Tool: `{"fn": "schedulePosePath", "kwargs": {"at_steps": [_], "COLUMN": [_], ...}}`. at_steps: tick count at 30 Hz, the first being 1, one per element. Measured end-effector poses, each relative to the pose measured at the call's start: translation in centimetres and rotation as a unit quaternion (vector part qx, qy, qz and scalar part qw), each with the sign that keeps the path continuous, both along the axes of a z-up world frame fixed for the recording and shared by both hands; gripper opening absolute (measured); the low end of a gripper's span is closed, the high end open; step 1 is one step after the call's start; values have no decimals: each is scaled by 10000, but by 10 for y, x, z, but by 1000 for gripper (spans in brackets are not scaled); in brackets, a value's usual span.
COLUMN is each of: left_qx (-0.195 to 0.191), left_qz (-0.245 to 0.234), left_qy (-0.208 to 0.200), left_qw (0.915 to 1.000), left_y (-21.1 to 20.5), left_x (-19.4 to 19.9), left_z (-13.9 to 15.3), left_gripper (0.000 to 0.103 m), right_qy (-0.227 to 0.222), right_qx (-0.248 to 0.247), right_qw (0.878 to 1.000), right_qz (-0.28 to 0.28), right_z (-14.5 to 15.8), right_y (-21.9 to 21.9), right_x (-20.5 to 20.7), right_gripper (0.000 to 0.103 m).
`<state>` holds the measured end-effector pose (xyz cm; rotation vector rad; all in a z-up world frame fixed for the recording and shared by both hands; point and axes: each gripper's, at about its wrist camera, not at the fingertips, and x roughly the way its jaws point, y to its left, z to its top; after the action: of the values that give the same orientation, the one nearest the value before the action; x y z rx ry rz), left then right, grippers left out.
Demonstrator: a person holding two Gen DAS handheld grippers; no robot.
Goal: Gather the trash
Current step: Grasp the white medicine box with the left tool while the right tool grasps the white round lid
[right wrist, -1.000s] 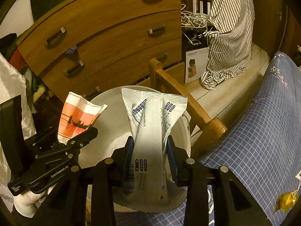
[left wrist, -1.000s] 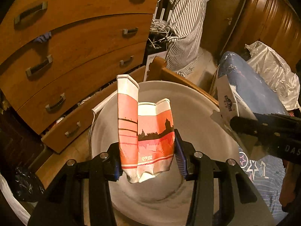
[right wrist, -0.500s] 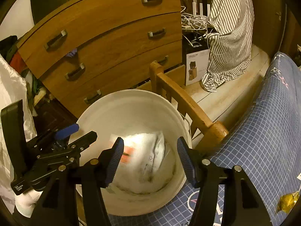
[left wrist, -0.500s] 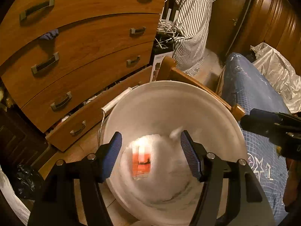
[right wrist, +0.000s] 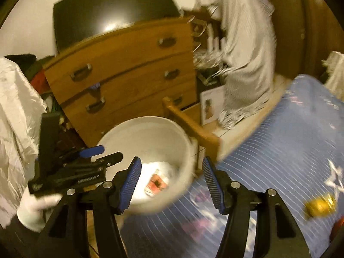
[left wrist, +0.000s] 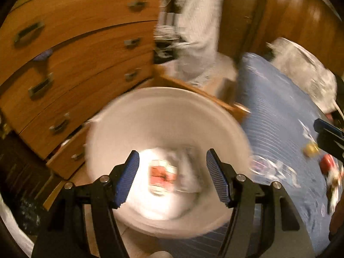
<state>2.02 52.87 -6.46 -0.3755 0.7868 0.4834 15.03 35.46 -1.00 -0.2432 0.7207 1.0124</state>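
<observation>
The left gripper [left wrist: 172, 179] hangs over a white bucket [left wrist: 163, 109], its jaws apart with nothing between them. At the bottom of the bucket lies an orange-and-white carton [left wrist: 162, 177], blurred. On the blue tablecloth [left wrist: 277, 111] at the right lies a small yellow wrapper [left wrist: 311, 149]. Behind stands a wooden chest of drawers [left wrist: 86, 49].

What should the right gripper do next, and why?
Probably swing toward the yellow wrapper on the blue cloth. The right gripper is open and empty, both cartons already lie in the white bucket, and that wrapper remains uncollected.
</observation>
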Motion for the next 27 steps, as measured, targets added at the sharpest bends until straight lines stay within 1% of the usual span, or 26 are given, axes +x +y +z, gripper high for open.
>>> {"fn": "schedulePosePath", "kwargs": {"at_steps": [2, 3, 4, 5, 6, 7, 8, 9, 11, 12, 14, 15, 16, 18, 19, 21, 22, 23, 25, 26, 27], "left_qx": [51, 18, -14, -41, -102, -165, -218, -249, -258, -278, -296, -315, -323, -386, -404, -502, -575, -610, -581, -541, -461], "left_qz": [-435, -724, -916, -1163, -1475, -1682, -1887, -2096, -2611, -2920, -3319, -3536, -3790, -4119, -4293, -4570, -4755, -4853, -4968, -4981, -4938], "left_qy": [-19, -38, -48, -51, -50, -45, -34, -7, 51, 66, 97, 98, 88, 79, 72, 112, 175, 242, 356, 420, 490], "left_qw": [9990, 9974, 9958, 9932, 9890, 9856, 9818, 9775, 9650, 9560, 9428, 9348, 9248, 9104, 9022, 8880, 8777, 8719, 8652, 8644, 8670], "left_y": [-37, -62, -78, -99, -126, -145, -163, -183, -234, -265, -308, -330, -361, -402, -424, -457, -477, -491, -512, -520, -524], "left_x": [15, 25, 31, 40, 51, 59, 67, 75, 92, 102, 113, 120, 124, 133, 138, 144, 150, 154, 161, 167, 172], "left_z": [1, 1, 0, -1, -3, -6, -8, -11, -18, -21, -26, -28, -31, -35, -37, -42, -47, -51, -60, -65, -69], "left_gripper": [62, 62, 62, 62, 62, 62, 62, 62, 62, 62, 62, 62, 62, 62, 62, 70, 70, 70, 70, 70, 70], "right_qy": [-88, -3, 42, 59, 124, 187, 254, 285, 269, 286, 336, 309, 300, 341, 318, 265, 307, 382, 478, 532, 586], "right_qx": [151, 249, 294, 309, 324, 338, 335, 302, 233, 232, 254, 253, 278, 366, 361, 255, 271, 320, 392, 440, 490], "right_qw": [9994, 9984, 9973, 9956, 9922, 9896, 9851, 9803, 9711, 9658, 9528, 9483, 9420, 9322, 9296, 9231, 9214, 9183, 9131, 9110, 9090], "right_qz": [-294, -508, -678, -885, -1201, -1389, -1668, -1930, -2360, -2566, -3008, -3149, -3331, -3584, -3653, -3829, -3865, -3927, -4031, -4066, -4097], "right_z": [-2, -7, -12, -17, -24, -30, -37, -43, -53, -57, -66, -70, -75, -81, -84, -92, -95, -99, -110, -115, -119], "right_y": [-53, -92, -122, -152, -193, -220, -256, -291, -345, -372, -429, -447, -473, -513, -524, -552, -558, -569, -590, -594, -602], "right_x": [-5, -8, -9, -10, -10, -10, -11, -12, -16, -18, -26, -30, -37, -43, -44, -44, -42, -40, -44, -42, -40], "right_gripper": [62, 62, 62, 62, 62, 62, 62, 62, 62, 62, 62, 62, 62, 62, 62, 61, 61, 61, 61, 61, 61]}}
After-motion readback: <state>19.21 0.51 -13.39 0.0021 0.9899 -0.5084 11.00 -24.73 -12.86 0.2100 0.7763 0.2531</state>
